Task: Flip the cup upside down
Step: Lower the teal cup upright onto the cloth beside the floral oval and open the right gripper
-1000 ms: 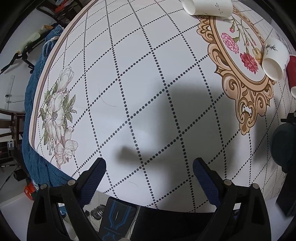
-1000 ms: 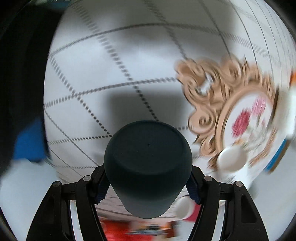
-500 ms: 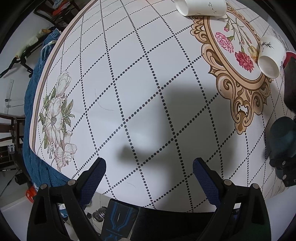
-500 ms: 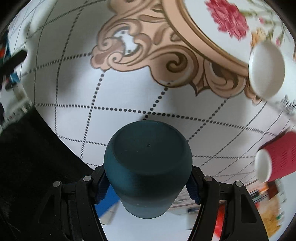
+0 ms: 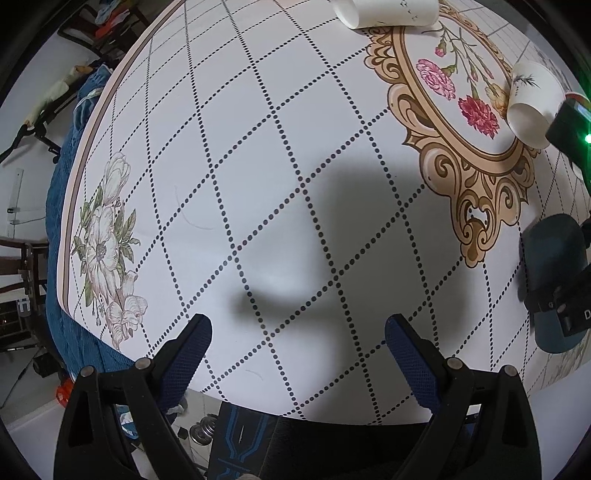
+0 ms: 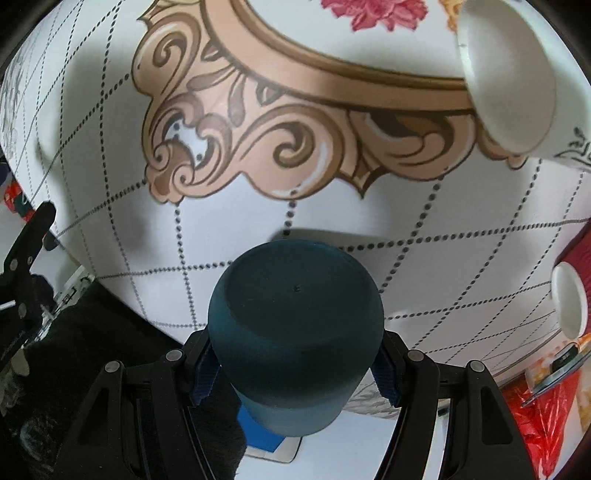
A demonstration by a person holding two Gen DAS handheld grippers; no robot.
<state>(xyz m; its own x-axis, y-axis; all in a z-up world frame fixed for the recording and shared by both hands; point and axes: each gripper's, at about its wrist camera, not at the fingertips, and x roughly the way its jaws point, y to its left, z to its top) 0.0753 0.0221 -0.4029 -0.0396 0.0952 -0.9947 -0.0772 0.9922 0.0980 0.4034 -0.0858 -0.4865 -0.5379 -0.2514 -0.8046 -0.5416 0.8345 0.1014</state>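
My right gripper is shut on a dark teal cup, its flat base turned toward the table, held just above the tablecloth near the front edge. The same cup shows in the left wrist view at the far right, clamped by the right gripper. My left gripper is open and empty over the white dotted-grid tablecloth near its front edge.
A white paper cup lies on its side on the ornate floral medallion, also in the left wrist view. Another white cup lies at the far edge. A red cup lies at the right.
My right gripper has swung the teal cup round and lowered it closer to the table, near the medallion's scroll. The left gripper has barely moved.
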